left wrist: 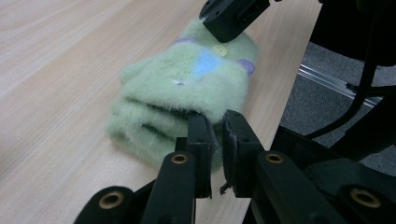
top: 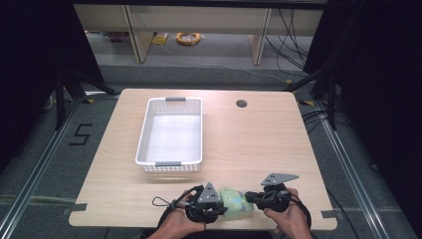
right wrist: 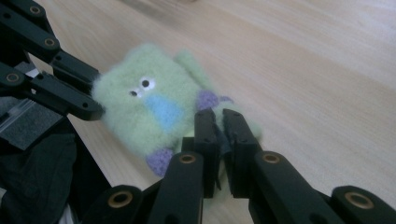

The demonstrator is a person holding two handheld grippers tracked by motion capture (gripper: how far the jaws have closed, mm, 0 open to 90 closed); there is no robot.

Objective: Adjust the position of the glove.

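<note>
A green fuzzy mitten (top: 234,201) is pinched at opposite ends between the left gripper (left wrist: 215,122) and the right gripper (right wrist: 219,122), jaws nearly closed on its fabric; it is seemingly held so for lifting together toward the white basket (top: 144,144) beyond.

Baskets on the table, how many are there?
1. The white basket sits on the table toward its far left, beyond the left gripper, and looks empty. Nothing seems to hide another.
</note>
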